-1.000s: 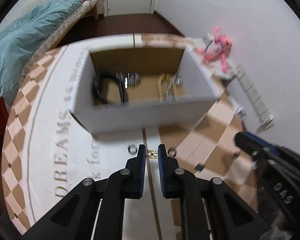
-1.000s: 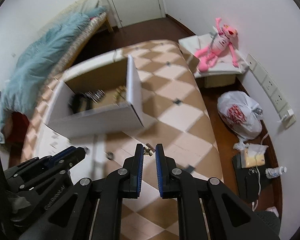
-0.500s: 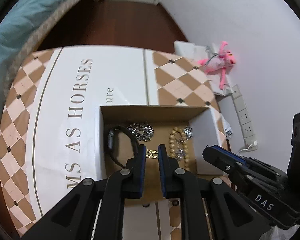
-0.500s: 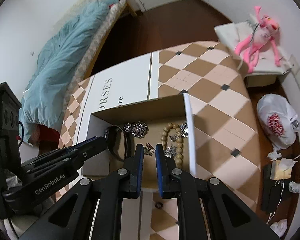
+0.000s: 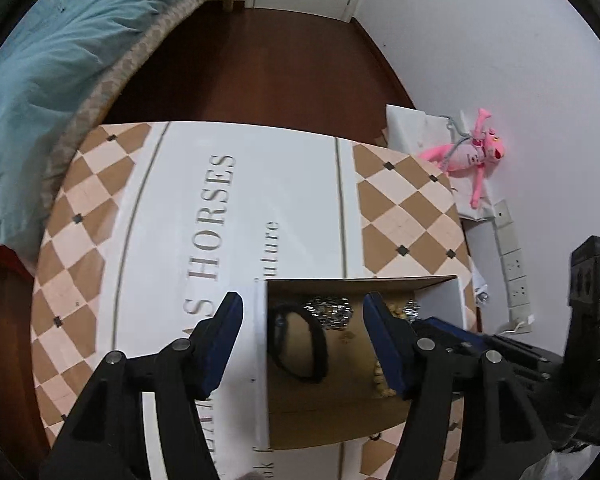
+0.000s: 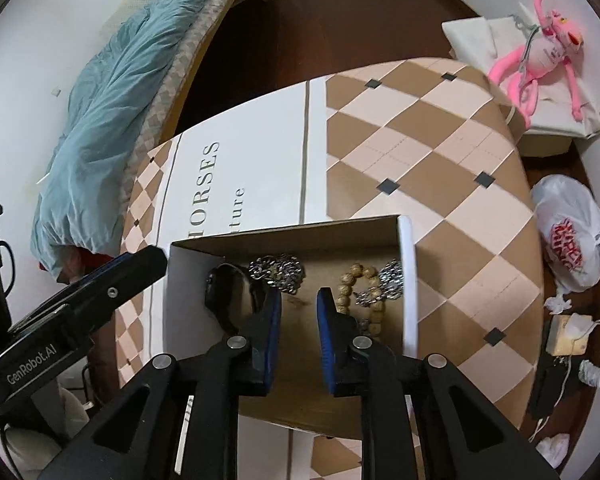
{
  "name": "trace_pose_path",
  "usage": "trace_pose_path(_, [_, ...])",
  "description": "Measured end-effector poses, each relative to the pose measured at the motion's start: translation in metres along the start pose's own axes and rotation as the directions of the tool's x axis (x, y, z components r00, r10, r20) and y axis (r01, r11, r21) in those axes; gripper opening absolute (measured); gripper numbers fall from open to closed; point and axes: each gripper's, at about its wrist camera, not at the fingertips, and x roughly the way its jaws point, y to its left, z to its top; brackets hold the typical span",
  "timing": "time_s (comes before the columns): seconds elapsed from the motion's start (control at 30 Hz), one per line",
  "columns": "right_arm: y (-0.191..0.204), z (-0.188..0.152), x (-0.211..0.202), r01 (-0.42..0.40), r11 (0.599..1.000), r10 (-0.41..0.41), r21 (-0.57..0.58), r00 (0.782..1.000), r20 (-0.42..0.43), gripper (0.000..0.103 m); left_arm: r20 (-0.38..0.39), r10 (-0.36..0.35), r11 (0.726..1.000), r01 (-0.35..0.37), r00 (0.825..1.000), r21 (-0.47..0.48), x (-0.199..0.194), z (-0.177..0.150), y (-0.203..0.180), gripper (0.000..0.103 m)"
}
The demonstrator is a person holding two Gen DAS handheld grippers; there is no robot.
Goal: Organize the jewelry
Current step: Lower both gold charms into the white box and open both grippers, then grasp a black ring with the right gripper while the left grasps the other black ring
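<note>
An open cardboard box (image 5: 261,360) (image 6: 407,280) with white walls stands on the table. In it lie a black band (image 5: 300,344) (image 6: 228,284), a silver chain (image 5: 329,312) (image 6: 278,270) and a wooden bead bracelet (image 6: 356,284). A small gold piece (image 5: 346,336) rests on the box floor. My left gripper (image 5: 302,312) hangs over the box's left wall, its jaws opening wide with nothing between them. My right gripper (image 6: 300,300) points down into the box, its jaws opening a little, and only the box floor shows between them.
The table wears a brown and cream checked cloth (image 6: 440,152) with a white lettered middle. A bed with a teal blanket (image 6: 112,120) lies to the left. A pink plush toy (image 6: 540,56) and a white plastic bag (image 6: 568,236) are on the right.
Both grippers moved from the cloth in front of the box to above its inside. Each held a small gold piece before; now both jaws have parted and the pieces are gone from them.
</note>
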Motion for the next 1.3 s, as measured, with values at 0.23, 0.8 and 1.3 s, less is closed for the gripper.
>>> trace_pose_path(0.23, [0.006,-0.013,-0.02,0.178,0.981,-0.172,-0.07,0.981,0.093,0.042,0.06,0.121,0.992,-0.123,0.991,0.024,-0.007,-0.016,0.008,0.096])
trace_pose_path(0.8, [0.034,-0.065,-0.056,0.438,0.887,-0.392,-0.143,0.881,0.266,0.094,0.189,0.198,0.977,-0.21,0.962,0.042,-0.039,-0.057,0.001,0.101])
trace_pose_path(1.3, [0.015,-0.151,-0.018,0.356,0.925,-0.323,-0.133,0.92,0.222,0.094,0.118,0.254,0.966,-0.259,0.96,0.025,-0.005,-0.137,0.02,0.102])
